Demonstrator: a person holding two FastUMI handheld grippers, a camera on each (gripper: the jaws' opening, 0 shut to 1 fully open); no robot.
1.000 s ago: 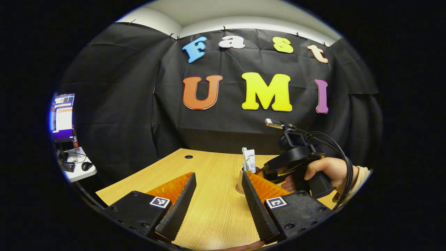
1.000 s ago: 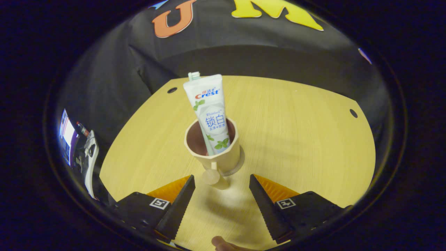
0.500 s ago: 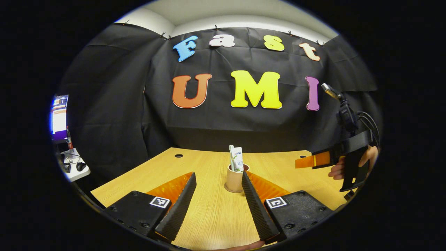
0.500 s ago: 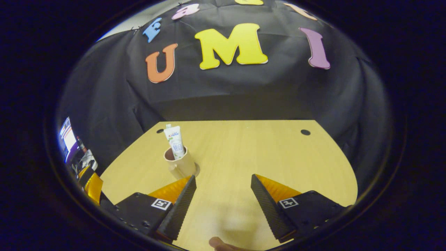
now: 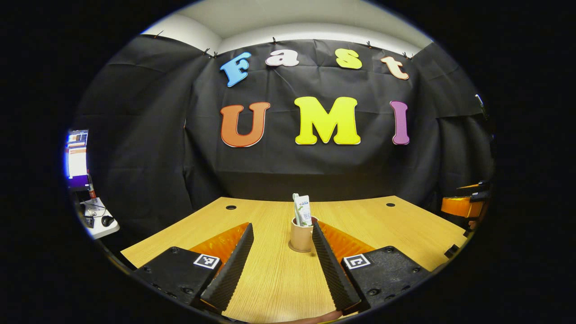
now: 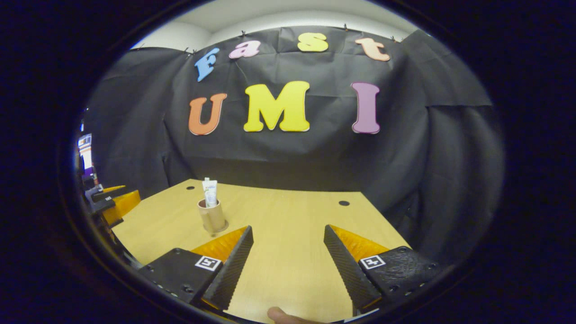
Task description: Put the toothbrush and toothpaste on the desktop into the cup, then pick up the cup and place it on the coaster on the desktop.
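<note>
Both grippers have drawn back from the cup since a second ago; the right one, then just over it, now sits well off to the side. Left gripper [image 5: 281, 261]: fingers spread apart, holding nothing, low over the desktop [image 5: 274, 288]. Right gripper [image 6: 288, 265]: fingers likewise wide apart and empty; a fingertip of the person [image 6: 276, 313] shows at the bottom edge of its view.

Beyond the left gripper's fingers the cup [image 5: 301, 234] stands upright on the round coaster [image 5: 298, 248], clear of both grippers. Toothpaste [image 5: 304, 210] stands in the cup, tube end up; the toothbrush [image 5: 296, 198] stands beside it, head just above the tube. Tube is white with green leaf marks; its lettering is too small to make out.

From the right gripper view the cup [image 6: 212, 216] sits left of centre, coaster rim [image 6: 220, 227] visible beneath it.

Far left, outside the booth: a side table [image 5: 96, 222] with a mouse and a lit monitor [image 5: 76, 157].
</note>
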